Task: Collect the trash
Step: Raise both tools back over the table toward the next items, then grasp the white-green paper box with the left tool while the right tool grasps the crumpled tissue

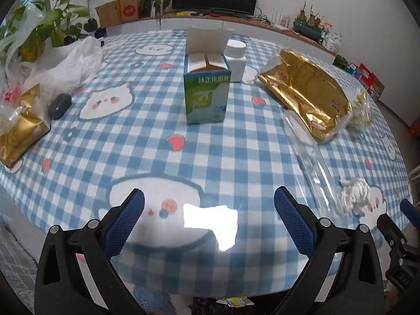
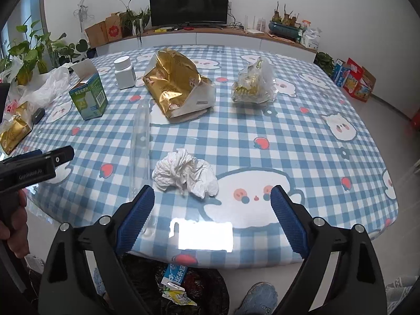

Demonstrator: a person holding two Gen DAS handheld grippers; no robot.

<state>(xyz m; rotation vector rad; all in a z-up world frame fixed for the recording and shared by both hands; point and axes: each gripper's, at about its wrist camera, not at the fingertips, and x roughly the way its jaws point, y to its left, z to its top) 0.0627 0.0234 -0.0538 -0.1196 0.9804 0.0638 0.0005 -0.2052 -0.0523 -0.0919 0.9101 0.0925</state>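
A crumpled white tissue (image 2: 185, 173) lies near the table's front edge, just beyond my open, empty right gripper (image 2: 212, 202); it also shows in the left wrist view (image 1: 354, 194). An open green-and-white carton (image 1: 206, 89) stands mid-table, far ahead of my open, empty left gripper (image 1: 209, 204). Behind the carton is a white pill bottle (image 1: 235, 60). A large gold foil bag (image 2: 174, 89) and a clear bag of gold wrappers (image 2: 253, 84) lie further back. A clear plastic sleeve (image 2: 140, 141) lies left of the tissue. A bin with trash (image 2: 176, 286) sits below the table edge.
The blue checked tablecloth (image 2: 288, 136) covers the table. At the left edge lie a small gold bag (image 1: 18, 131), a dark mouse-like object (image 1: 59, 105) and white plastic bags (image 1: 65, 65). Plants, a TV and boxes stand behind. The left gripper shows in the right wrist view (image 2: 63, 155).
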